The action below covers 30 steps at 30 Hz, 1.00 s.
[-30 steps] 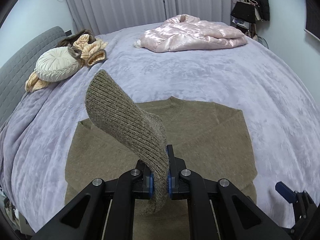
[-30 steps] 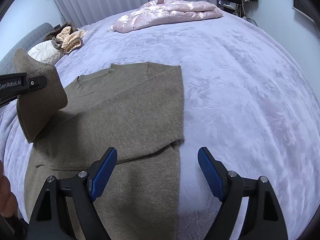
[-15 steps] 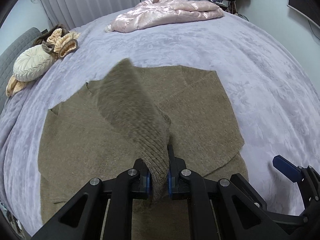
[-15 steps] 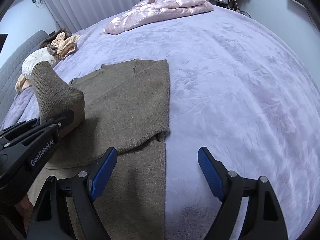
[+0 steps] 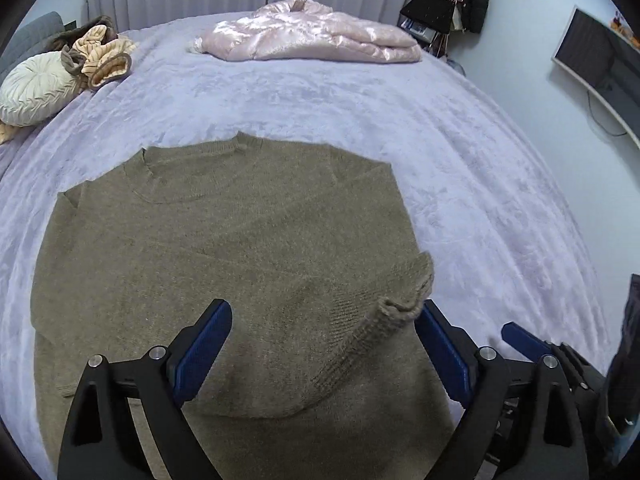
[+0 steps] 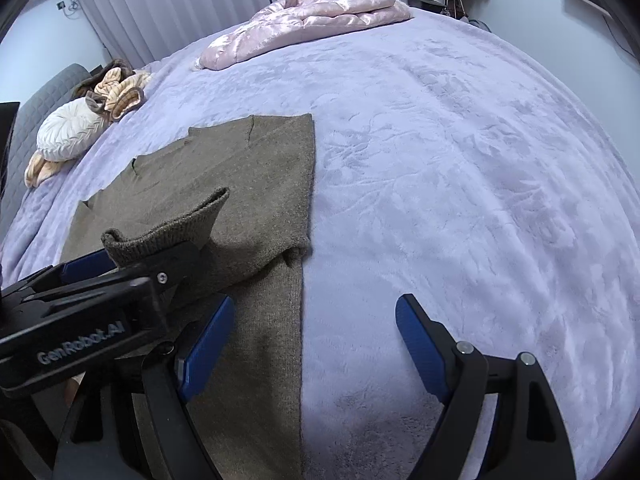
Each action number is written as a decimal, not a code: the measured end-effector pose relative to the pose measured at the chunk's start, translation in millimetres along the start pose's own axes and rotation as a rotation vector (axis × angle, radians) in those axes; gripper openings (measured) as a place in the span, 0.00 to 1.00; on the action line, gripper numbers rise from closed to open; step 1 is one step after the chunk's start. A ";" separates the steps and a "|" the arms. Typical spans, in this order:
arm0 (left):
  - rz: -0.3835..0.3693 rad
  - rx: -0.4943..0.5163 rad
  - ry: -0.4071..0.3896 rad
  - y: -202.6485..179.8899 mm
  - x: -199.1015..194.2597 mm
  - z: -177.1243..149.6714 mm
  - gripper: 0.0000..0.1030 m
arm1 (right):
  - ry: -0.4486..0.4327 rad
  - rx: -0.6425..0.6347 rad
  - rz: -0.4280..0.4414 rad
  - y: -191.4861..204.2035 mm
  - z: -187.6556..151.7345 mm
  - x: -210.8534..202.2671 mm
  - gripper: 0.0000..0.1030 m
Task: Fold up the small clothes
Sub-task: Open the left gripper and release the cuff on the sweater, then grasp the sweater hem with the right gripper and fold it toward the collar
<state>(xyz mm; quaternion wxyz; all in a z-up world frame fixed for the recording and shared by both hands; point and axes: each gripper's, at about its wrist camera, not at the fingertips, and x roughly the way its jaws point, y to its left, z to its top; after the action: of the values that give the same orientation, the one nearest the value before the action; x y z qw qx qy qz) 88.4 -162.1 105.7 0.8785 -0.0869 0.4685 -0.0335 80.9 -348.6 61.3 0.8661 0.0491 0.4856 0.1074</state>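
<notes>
1. One olive-brown knitted sweater point(image 5: 224, 240), round-necked, fine-textured, laid flat on the lavender plush bedspread point(image 5: 460, 168). Its far side edge runs straight in the right wrist view; the ribbed neckline lies at the end away from the fingers.
2. One ribbed sleeve cuff point(image 5: 404, 292) of the same sweater, coarser in knit, folded across the body. It lies loosely curled between the left gripper's point(image 5: 320, 356) blue pads, close against the right-hand pad; whether it touches that pad cannot be told.
3. Left gripper: jaws have just been opening and now stand spread wide, pinching nothing, above the lower half of the sweater.
4. Right gripper point(image 6: 310, 350): fingers spread wide, empty. Left finger over the sweater's lower edge, right finger over bare bedspread.
5. One glossy pale-pink quilted garment point(image 5: 308, 34), bunched at the far edge of the bed, well beyond both sets of fingers.
6. One round cream pleated cushion point(image 5: 38, 88), far left.
</notes>
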 end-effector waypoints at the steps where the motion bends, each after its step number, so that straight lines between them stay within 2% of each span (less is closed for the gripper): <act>1: -0.022 -0.004 -0.008 4.3 -5.7 1.9 0.90 | -0.003 0.005 0.003 -1.3 -0.1 -2.3 0.83; 4: -0.091 -0.003 -0.014 18.2 -19.4 3.2 0.90 | -0.016 0.029 0.041 -4.3 1.2 -8.6 0.83; 6: -0.104 0.002 -0.022 28.7 -26.3 1.1 0.90 | -0.016 0.049 0.098 -4.2 2.9 -9.8 0.83; 8: -0.060 -0.005 -0.032 43.1 -27.8 -0.8 0.91 | -0.002 0.075 0.193 -2.6 3.5 -8.8 0.83; 10: -0.009 -0.045 -0.014 63.3 -19.8 -2.0 0.90 | 0.007 0.083 0.240 1.1 2.1 -6.5 0.83; 12: 0.039 -0.106 0.025 86.6 -6.1 -5.9 0.91 | 0.032 0.076 0.239 6.3 1.1 1.2 0.83; 16: 0.086 -0.177 0.098 116.5 19.4 -21.8 0.90 | 0.099 0.055 0.190 20.0 -2.7 24.3 0.80; 18: 0.101 -0.181 0.122 123.2 27.0 -30.6 0.90 | 0.110 0.011 0.178 33.6 -5.0 33.1 0.50; 19: 0.106 -0.175 0.124 123.4 28.1 -35.1 0.90 | 0.109 -0.006 0.154 37.6 -5.3 36.0 0.46; 21: 0.121 -0.148 0.115 122.8 25.3 -41.4 0.90 | 0.100 -0.017 0.096 39.6 -4.4 39.6 0.13; 22: 0.130 -0.133 0.111 122.0 24.2 -43.7 0.90 | 0.095 -0.009 0.086 36.8 -3.1 38.7 0.12; 24: 0.154 -0.092 0.110 116.0 24.0 -48.3 0.91 | 0.064 0.039 0.130 24.6 -2.3 29.6 0.09; 26: 0.195 -0.063 0.101 111.3 20.8 -49.9 0.91 | 0.053 0.053 0.095 15.2 -3.0 26.4 0.08; 30: 0.205 -0.066 -0.015 124.1 -13.5 -44.2 0.91 | 0.077 -0.008 0.028 24.2 -3.3 33.4 0.09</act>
<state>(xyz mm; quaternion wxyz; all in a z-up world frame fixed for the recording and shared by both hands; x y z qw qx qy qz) 41.5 -43.6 69.7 0.8775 -0.0679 0.4691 0.0728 91.6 -317.3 36.4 0.8454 0.0486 0.5174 0.1234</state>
